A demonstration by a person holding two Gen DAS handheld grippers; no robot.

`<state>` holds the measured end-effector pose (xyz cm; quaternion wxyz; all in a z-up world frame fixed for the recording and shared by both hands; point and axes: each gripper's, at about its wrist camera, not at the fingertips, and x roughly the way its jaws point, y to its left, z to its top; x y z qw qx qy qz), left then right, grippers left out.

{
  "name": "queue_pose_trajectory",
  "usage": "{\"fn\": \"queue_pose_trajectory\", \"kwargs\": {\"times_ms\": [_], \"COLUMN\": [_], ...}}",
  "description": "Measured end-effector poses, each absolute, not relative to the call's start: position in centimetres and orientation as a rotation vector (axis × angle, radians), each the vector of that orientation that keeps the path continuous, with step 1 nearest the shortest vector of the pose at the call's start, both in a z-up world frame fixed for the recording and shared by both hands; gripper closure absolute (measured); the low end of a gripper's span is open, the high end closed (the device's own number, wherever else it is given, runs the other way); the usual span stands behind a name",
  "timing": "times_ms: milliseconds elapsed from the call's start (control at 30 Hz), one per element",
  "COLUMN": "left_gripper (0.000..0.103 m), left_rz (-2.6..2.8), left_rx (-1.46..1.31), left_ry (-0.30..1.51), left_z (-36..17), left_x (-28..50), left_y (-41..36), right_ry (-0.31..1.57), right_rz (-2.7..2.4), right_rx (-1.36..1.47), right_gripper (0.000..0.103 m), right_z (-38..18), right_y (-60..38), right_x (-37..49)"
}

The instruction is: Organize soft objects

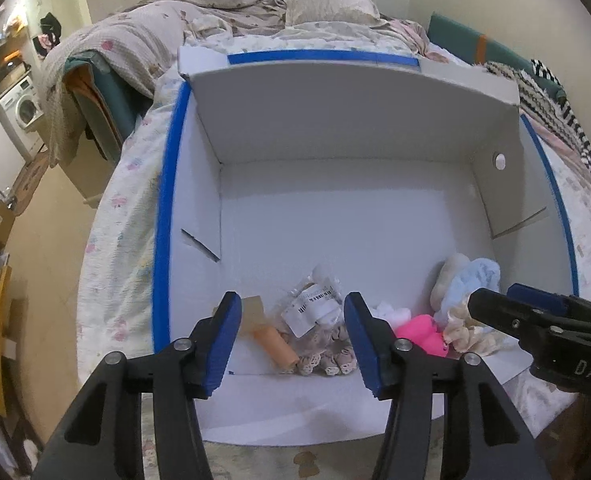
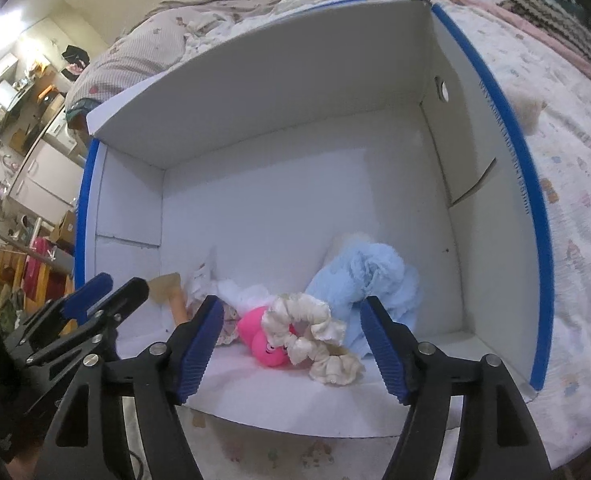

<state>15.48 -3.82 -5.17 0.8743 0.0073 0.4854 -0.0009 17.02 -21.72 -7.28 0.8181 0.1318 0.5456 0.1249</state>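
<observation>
A white cardboard box (image 1: 335, 136) with blue taped edges lies on the bed, also in the right wrist view (image 2: 255, 92). Inside near the front lie a clear packet with a barcode label (image 1: 315, 306), an orange tube (image 1: 275, 344), lace-trimmed socks (image 1: 331, 360), a pink plush toy (image 1: 419, 332) (image 2: 261, 340), a cream scrunchie (image 2: 315, 336) (image 1: 467, 332) and a light blue fluffy cloth (image 2: 367, 280) (image 1: 471, 284). My left gripper (image 1: 293, 336) is open and empty over the packet. My right gripper (image 2: 291, 344) is open and empty over the scrunchie and pink toy.
The box rests on a white patterned bedsheet (image 2: 575, 200). Rumpled blankets and pillows (image 1: 231, 16) lie behind it. A striped knit cloth (image 1: 555, 108) lies at the far right. A washing machine (image 1: 23, 108) and shelves stand to the left, past the bed's edge.
</observation>
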Motion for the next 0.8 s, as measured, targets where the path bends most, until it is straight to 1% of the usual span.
{"fn": "queue_pose_trajectory", "kwargs": {"times_ms": [67,100,167,200,233,333,400,433,467,500,533,567,633,800], "left_gripper": [0.053,0.053,0.053,0.053,0.053,0.053,0.044,0.035,0.030,0.029,0.024,0.016,0.006,0.005], "left_rz": [0.012,0.022,0.045,0.052,0.052,0.066,0.057,0.056,0.054,0.053,0.048,0.046,0.039,-0.032], "left_rx": [0.003,-0.003,-0.009,-0.016,-0.023,-0.029,-0.027,-0.029,-0.033,-0.041,-0.047,-0.051,-0.055,-0.071], "left_ry": [1.004,0.996,0.987,0.983,0.976,0.926,0.890,0.868,0.852,0.831,0.806,0.788,0.756,0.743], "left_z": [-4.7,-4.4,-3.9,-3.6,-3.3,-1.8,-0.7,0.0,0.5,1.2,1.9,2.4,3.3,4.1], "left_x": [15.2,15.0,14.7,14.6,14.4,13.5,12.8,12.3,12.0,11.5,10.9,10.3,9.2,6.6], "left_y": [-3.3,-3.1,-2.7,-2.4,-2.3,-1.8,-1.6,-1.4,-1.2,-1.0,-0.8,-0.7,-0.5,0.1], "right_ry": [1.147,1.138,1.119,1.106,1.094,1.051,1.015,1.001,0.987,0.968,0.950,0.933,0.891,0.823], "right_rz": [0.255,0.250,0.240,0.237,0.234,0.224,0.216,0.214,0.216,0.219,0.217,0.215,0.214,0.175], "right_rx": [0.290,0.297,0.313,0.326,0.338,0.353,0.334,0.321,0.313,0.310,0.306,0.304,0.302,0.272], "right_gripper": [0.026,0.023,0.013,0.003,0.000,0.000,0.000,0.000,0.000,0.000,0.000,0.000,0.000,0.000], "right_z": [-7.0,-6.8,-6.4,-6.2,-5.9,-4.6,-3.4,-2.9,-2.3,-1.6,-1.0,-0.5,0.7,2.2], "right_y": [-22.1,-22.1,-22.3,-22.5,-22.7,-22.9,-22.7,-22.6,-22.5,-22.5,-22.5,-22.7,-22.7,-22.4], "right_x": [16.8,16.7,16.6,16.4,16.2,15.6,15.0,14.8,14.4,14.1,13.8,13.4,12.4,9.9]}}
